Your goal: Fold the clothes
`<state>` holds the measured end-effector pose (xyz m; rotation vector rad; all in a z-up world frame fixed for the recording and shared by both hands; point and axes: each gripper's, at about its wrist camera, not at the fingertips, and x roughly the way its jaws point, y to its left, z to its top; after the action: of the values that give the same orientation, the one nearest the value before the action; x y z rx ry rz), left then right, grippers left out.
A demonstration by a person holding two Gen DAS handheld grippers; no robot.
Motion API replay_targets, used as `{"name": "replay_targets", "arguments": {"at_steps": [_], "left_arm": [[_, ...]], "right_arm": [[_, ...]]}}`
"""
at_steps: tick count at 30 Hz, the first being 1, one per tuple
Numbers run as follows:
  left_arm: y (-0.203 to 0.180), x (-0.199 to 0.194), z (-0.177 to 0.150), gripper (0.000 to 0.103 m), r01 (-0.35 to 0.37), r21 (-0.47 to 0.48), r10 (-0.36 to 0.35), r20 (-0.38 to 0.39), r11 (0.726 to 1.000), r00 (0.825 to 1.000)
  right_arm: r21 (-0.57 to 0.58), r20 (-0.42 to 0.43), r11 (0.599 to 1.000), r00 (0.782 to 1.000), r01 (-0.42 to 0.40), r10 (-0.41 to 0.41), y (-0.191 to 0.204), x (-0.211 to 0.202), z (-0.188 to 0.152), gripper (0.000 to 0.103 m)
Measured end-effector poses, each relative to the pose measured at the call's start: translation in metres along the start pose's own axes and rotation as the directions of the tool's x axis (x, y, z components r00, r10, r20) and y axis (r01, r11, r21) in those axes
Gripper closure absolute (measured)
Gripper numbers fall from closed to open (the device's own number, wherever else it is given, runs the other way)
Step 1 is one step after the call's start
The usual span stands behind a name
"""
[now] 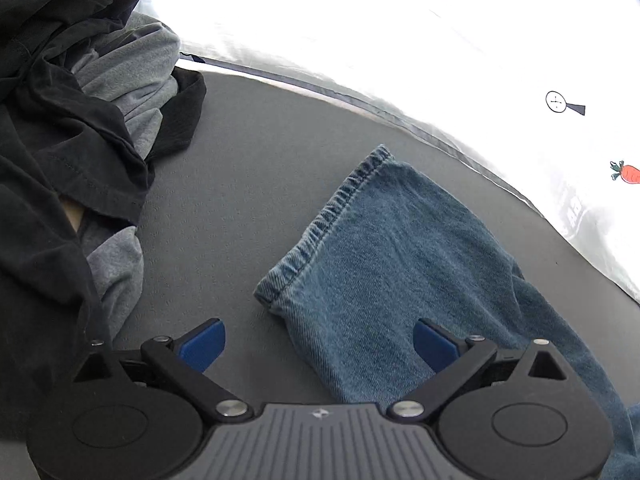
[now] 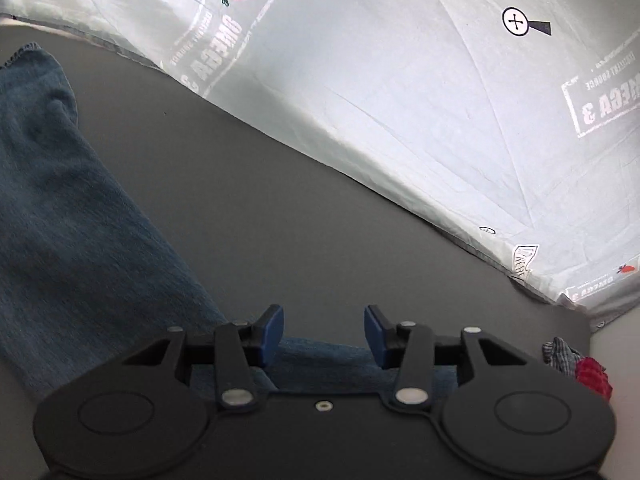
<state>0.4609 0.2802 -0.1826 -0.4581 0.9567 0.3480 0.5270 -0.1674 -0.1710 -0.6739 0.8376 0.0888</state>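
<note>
One hemmed, twill-woven denim leg [image 1: 384, 240]

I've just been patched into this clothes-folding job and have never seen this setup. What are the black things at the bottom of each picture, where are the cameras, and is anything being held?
There is no robot arm: a person holds a two-finger gripper in each hand, and each gripper carries a wide-angle camera that looks along its fingers. One picture is from the left gripper, the other from the right gripper. Both have blue pads, stand open and hold nothing. On the grey surface lie blue jeans, a leg hem toward the left camera. A pile of dark and grey clothes sits to the left. A white printed sheet lies beyond.
</note>
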Motion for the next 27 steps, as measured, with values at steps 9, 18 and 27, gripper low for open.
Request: {"name": "replay_targets", "arguments": {"at_steps": [9, 18, 27], "left_arm": [[-0.009, 0.028, 0.010, 0.043, -0.045, -0.006, 0.045, -0.084, 0.999, 0.995], [-0.021, 0.022, 0.003, 0.085, -0.098, 0.037, 0.100, -0.062, 0.995, 0.993], [-0.023, -0.008, -0.017, 0.100, -0.209, 0.154, 0.210, 0.006, 0.966, 0.978]], "right_arm": [[-0.201, -0.009, 0.926, 0.945, -0.321, 0.326, 0.001, 0.029, 0.001, 0.057], [-0.060, -0.100, 0.817, 0.818, -0.574, 0.567, -0.038, 0.058, 0.018, 0.057], [-0.109, -0.159, 0.772, 0.777, -0.626, 0.609, -0.037, 0.056, 0.025, 0.057]]}}
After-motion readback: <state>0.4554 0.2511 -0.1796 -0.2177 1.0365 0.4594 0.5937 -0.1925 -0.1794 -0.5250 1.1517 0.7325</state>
